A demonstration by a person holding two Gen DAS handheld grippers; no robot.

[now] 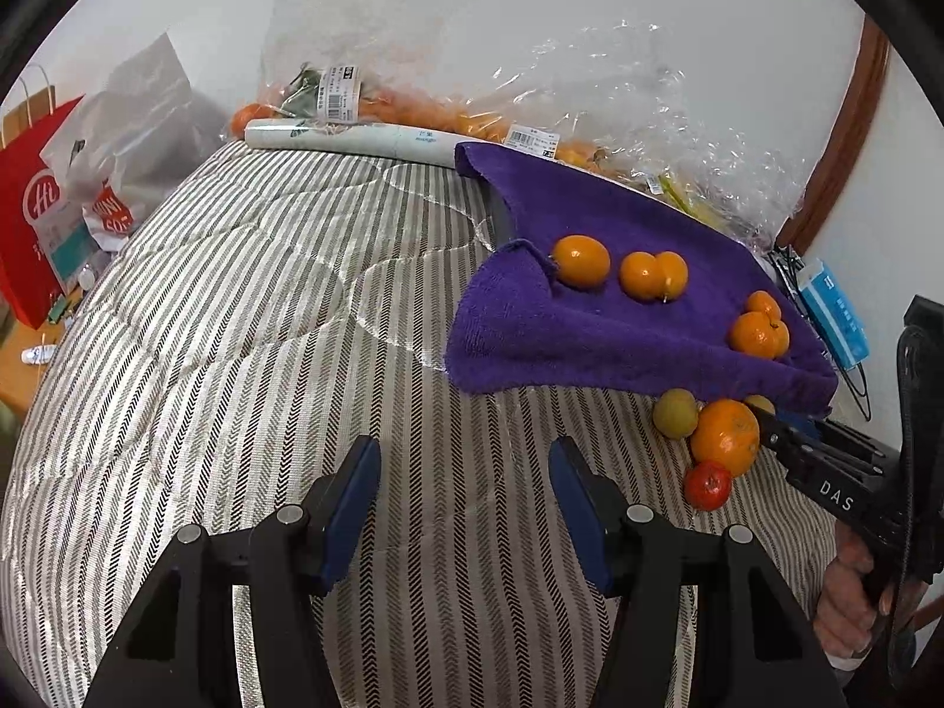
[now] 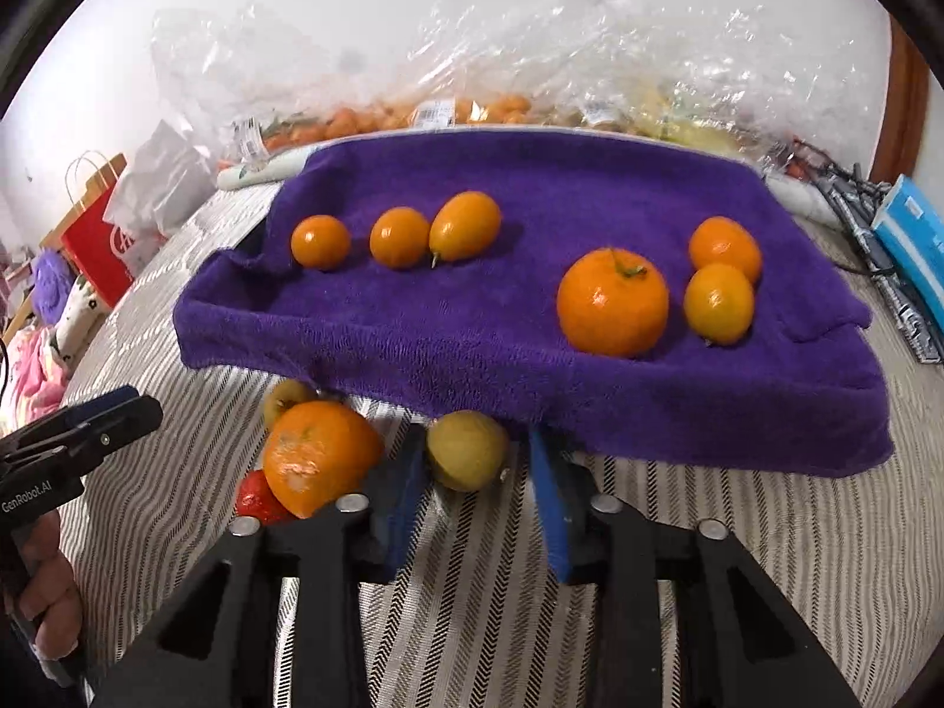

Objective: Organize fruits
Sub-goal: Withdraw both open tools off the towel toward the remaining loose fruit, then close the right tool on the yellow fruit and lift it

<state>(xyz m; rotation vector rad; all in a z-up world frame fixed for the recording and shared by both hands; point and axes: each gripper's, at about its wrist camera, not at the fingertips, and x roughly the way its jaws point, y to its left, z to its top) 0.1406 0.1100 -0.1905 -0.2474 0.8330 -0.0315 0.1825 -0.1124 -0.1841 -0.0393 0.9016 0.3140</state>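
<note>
Right gripper (image 2: 478,472) is clamped on a yellow-green fruit (image 2: 466,449) at the purple towel's (image 2: 531,354) near edge, because sorted fruit goes up on that towel. Beside it, off the towel, wait a large orange (image 2: 315,454) and a red fruit (image 2: 256,495). Left gripper (image 1: 463,507) hangs apart, empty.

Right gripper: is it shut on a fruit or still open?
Shut on the small yellow-green round fruit. The right gripper has both blue pads against its sides, just in front of the purple towel's edge.
</note>
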